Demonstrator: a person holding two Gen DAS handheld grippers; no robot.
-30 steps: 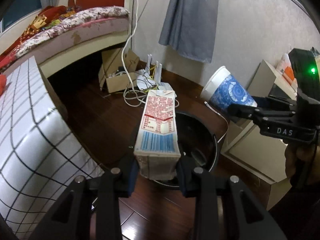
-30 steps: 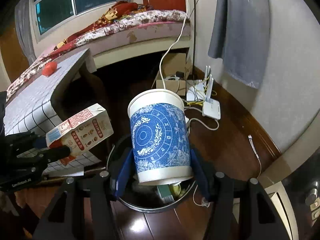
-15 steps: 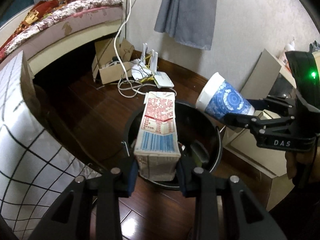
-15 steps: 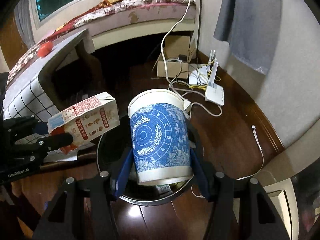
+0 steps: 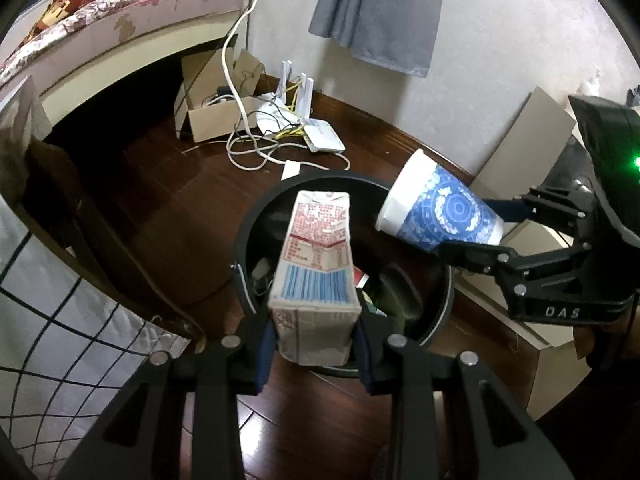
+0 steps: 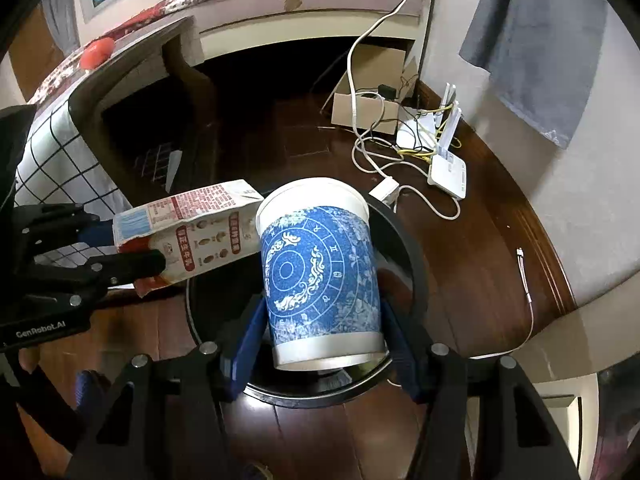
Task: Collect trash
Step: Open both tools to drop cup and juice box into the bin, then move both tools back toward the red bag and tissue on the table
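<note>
My left gripper (image 5: 314,346) is clamped on the base of a milk carton (image 5: 316,264), which juts forward along my fingers so its gabled top hangs over the black trash bin (image 5: 442,312) just ahead and below. The risk on this side, I judge, is leverage: I hold only the carton's bottom end, so if I let go while it is this level it could pivot, strike the near rim and land on the wooden floor (image 5: 168,216) between the bin and the checked tablecloth (image 5: 52,336) to my left. Inside the bin I can make out some scraps of packaging, too dark to name. To the right, my right gripper (image 6: 326,354) is closed on the lower part of a blue patterned paper cup (image 6: 320,272), tilted with its mouth forward over the same bin. The cup and carton look nearly touching in the right wrist view, so releasing both together could knock one aside. Whether the cup holds liquid I cannot tell; any dregs might spill near the router cables (image 6: 376,160) beyond.
</note>
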